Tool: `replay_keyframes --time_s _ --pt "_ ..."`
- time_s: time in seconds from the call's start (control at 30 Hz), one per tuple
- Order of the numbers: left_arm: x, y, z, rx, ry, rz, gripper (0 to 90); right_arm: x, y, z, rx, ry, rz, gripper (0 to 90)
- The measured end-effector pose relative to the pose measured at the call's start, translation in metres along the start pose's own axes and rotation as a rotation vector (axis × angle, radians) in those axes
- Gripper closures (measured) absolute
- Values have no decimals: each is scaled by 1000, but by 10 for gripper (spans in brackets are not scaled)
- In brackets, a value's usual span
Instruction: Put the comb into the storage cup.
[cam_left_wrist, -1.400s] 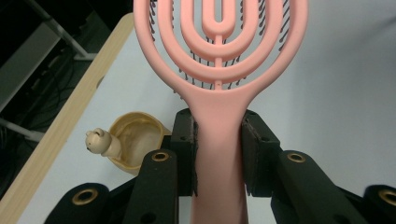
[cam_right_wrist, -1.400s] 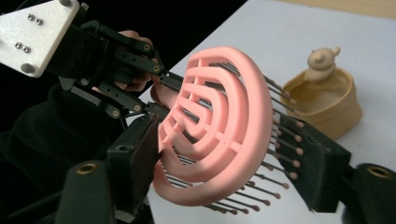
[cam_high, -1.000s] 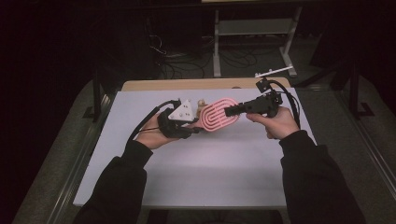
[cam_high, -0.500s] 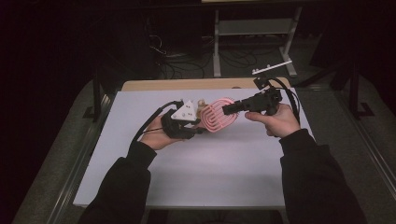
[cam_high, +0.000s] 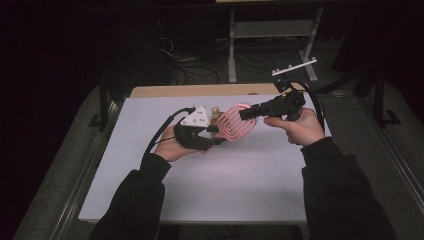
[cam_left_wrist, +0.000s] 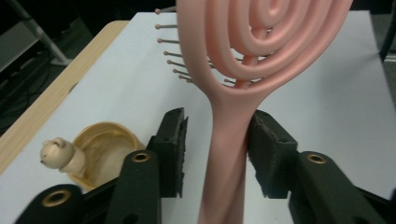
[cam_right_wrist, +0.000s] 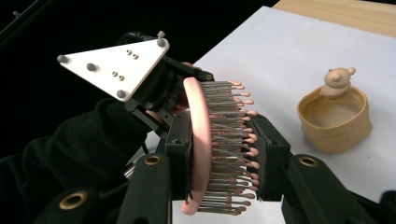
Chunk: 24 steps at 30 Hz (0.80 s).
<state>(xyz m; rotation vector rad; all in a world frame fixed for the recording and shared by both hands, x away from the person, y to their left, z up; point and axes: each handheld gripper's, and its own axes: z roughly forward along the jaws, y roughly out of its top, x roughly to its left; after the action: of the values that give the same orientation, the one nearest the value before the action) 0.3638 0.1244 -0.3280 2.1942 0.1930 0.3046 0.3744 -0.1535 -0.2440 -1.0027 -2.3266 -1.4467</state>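
A pink hairbrush (cam_high: 236, 122) with a spiral head hangs above the white table between both grippers. My right gripper (cam_right_wrist: 222, 140) is shut on the brush head (cam_right_wrist: 201, 116), one pad on its back and one on the bristle tips; the high view shows that gripper (cam_high: 245, 114) coming in from the right. The brush handle (cam_left_wrist: 226, 140) stands between the jaws of my left gripper (cam_left_wrist: 217, 126). Those jaws have just been opening. The left pad is clear of the handle and the right pad is at its side. In the high view the left gripper (cam_high: 217, 135) sits left of the brush.
A small tan cup with a bear figure on its rim (cam_right_wrist: 334, 116) stands on the table behind the brush (cam_high: 216, 114). The white tabletop (cam_high: 225, 185) lies on a wooden board (cam_high: 200, 90). A metal rack (cam_high: 270, 30) and cables are on the dark floor beyond.
The right hand has lifted slightly with the brush head in its jaws. The left hand has stayed where it was.
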Motion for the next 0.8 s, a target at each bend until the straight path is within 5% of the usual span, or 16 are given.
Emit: replay_keyframes --time_s 0.27,0.8 --pt "4 -7 -4 -50 -40 -50 431 -1 2 -1 4 -19 9 633" --pt "1 -13 -23 -83 -14 -56 241 0 2 -7 14 -55 -8 633"
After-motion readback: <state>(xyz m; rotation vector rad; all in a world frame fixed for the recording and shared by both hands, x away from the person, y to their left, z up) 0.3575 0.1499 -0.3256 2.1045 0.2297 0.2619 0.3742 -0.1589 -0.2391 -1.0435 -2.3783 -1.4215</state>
